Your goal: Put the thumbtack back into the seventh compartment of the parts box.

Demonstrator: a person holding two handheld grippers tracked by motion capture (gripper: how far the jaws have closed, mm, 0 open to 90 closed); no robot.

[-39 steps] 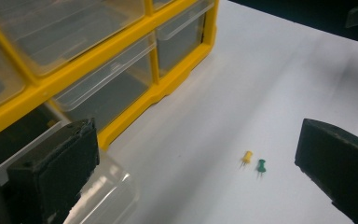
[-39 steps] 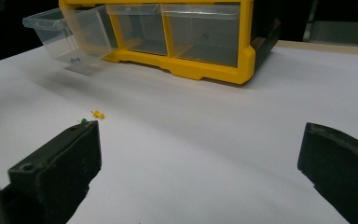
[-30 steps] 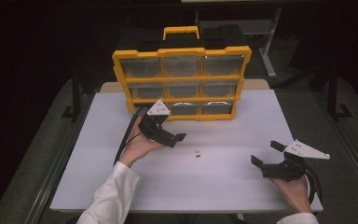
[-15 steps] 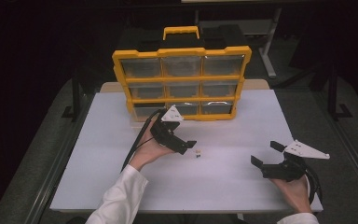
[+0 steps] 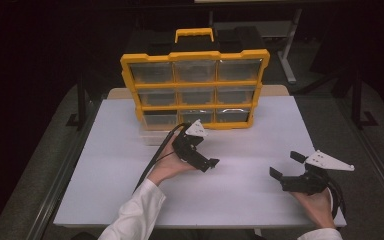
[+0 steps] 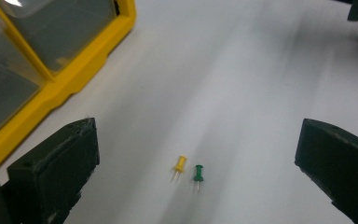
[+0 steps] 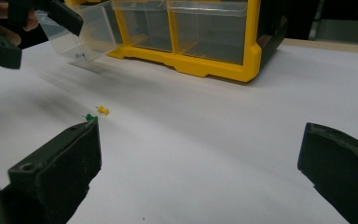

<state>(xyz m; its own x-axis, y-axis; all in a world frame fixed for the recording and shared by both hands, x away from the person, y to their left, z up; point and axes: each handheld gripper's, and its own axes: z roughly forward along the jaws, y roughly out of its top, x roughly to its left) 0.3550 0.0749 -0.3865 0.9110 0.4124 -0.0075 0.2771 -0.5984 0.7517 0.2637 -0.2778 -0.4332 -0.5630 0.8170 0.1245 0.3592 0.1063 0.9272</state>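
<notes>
The left gripper (image 6: 191,154) hangs wide apart over a yellow pushpin (image 6: 180,165) and a green pushpin (image 6: 198,173). Next it probably must lower and close on one. The right gripper (image 5: 286,167) rests apart, near right.

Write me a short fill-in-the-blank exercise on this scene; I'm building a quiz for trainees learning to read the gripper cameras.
1. Two push pins lie on the white table: a yellow pin and a ____ one.
2. The left gripper holds its jaws ____ around both pins.
3. The frame of the drawer organizer is ____.
4. The right gripper holds ____ between its jaws.

Missing words: green; open; yellow; nothing
</notes>
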